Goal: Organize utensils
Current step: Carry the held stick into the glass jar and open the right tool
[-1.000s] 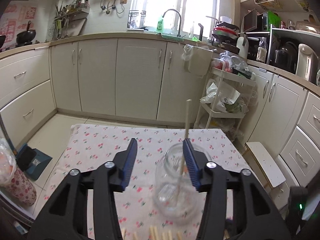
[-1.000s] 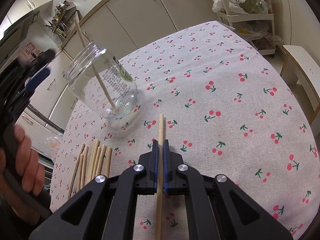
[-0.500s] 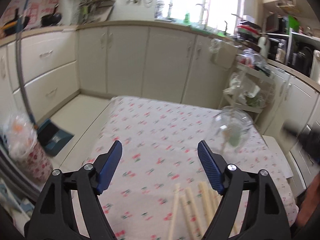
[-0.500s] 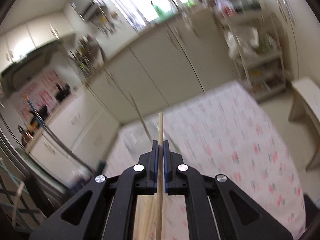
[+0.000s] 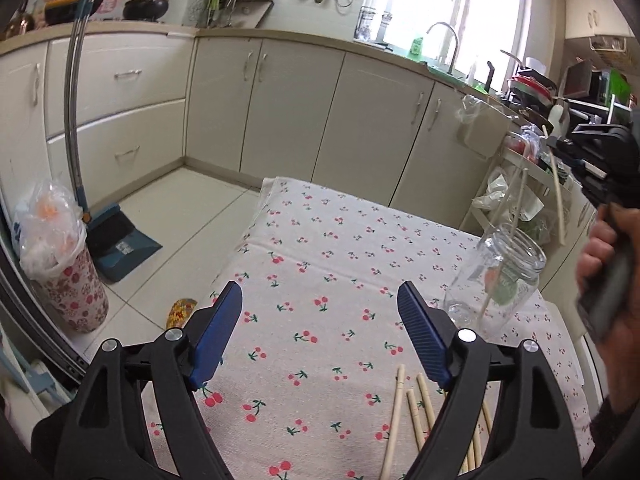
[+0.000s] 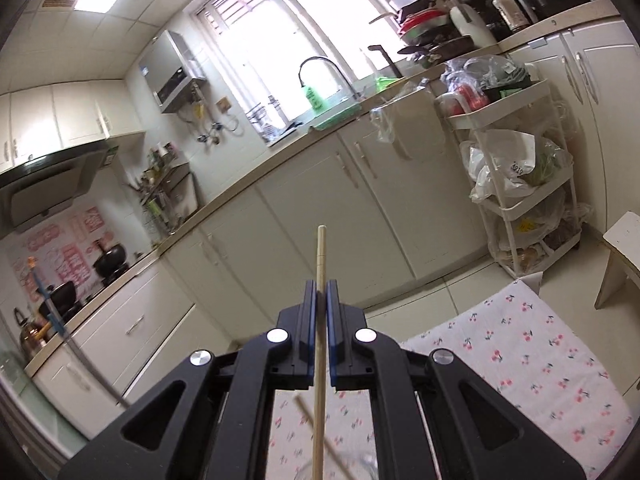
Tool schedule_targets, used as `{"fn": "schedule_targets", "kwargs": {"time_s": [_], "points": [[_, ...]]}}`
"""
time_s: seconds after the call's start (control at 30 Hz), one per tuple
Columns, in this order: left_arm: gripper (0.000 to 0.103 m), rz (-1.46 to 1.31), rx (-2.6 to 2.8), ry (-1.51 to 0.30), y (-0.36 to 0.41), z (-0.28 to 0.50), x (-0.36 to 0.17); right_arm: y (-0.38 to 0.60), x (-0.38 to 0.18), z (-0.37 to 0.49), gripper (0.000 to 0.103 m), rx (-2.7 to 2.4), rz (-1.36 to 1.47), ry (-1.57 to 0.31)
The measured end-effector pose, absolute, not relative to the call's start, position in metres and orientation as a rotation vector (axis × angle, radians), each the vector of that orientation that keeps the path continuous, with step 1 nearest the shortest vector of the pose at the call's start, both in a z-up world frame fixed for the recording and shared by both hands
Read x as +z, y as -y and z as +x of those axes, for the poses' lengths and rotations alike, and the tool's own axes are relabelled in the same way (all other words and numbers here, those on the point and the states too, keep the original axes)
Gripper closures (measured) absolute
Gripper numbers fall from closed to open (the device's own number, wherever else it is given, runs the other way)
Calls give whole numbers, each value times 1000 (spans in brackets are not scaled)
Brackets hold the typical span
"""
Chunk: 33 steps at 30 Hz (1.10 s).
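A clear glass jar (image 5: 496, 280) stands on the cherry-print tablecloth (image 5: 320, 264) with one wooden chopstick (image 5: 508, 240) leaning in it. Several loose chopsticks (image 5: 416, 412) lie on the cloth near me. My left gripper (image 5: 320, 332) is open and empty above the cloth, left of the jar. My right gripper (image 6: 319, 300) is shut on a chopstick (image 6: 320, 320), held upright above the jar; it shows in the left wrist view (image 5: 592, 156) with its chopstick (image 5: 557, 192) hanging over the jar's mouth. A blurred chopstick tip (image 6: 316, 420) shows below the right gripper.
Kitchen cabinets (image 5: 288, 104) run behind the table. A white rack (image 6: 528, 184) with bags stands at the right. A floral bin (image 5: 68, 280) and a blue dustpan (image 5: 120, 240) sit on the floor at the left. A white stool (image 6: 620, 248) stands by the table's right end.
My right gripper has lifted its chopstick off the cloth and turned it upright over the jar. My left gripper has opened, let go of the jar and drawn back to the left.
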<state>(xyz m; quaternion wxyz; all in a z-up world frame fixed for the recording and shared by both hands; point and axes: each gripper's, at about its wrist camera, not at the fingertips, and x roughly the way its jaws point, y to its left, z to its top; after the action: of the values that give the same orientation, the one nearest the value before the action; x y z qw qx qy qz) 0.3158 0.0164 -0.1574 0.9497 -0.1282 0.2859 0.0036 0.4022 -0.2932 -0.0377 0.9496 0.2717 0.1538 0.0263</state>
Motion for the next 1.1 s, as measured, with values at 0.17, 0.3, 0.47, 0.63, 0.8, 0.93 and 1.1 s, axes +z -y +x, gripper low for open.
{"fn": "schedule_targets", "kwargs": {"time_s": [0.17, 0.3, 0.47, 0.63, 0.8, 0.93, 1.1], "points": [[26, -299, 7, -592, -26, 319, -161, 283, -48, 421, 97, 2, 491, -334], [25, -328, 2, -593, -29, 321, -159, 272, -54, 419, 97, -6, 423, -354], [23, -335, -7, -600, -24, 319, -155, 262, -63, 407, 97, 16, 365, -372], [22, -335, -16, -599, -21, 314, -148, 259, -66, 389, 97, 48, 344, -384], [21, -332, -21, -594, -20, 305, -140, 253, -64, 361, 97, 85, 297, -397], [21, -328, -30, -596, -17, 296, -133, 246, -69, 346, 97, 119, 249, -444], [19, -306, -43, -598, -10, 283, -121, 247, -74, 321, 66, 133, 239, -496]]}}
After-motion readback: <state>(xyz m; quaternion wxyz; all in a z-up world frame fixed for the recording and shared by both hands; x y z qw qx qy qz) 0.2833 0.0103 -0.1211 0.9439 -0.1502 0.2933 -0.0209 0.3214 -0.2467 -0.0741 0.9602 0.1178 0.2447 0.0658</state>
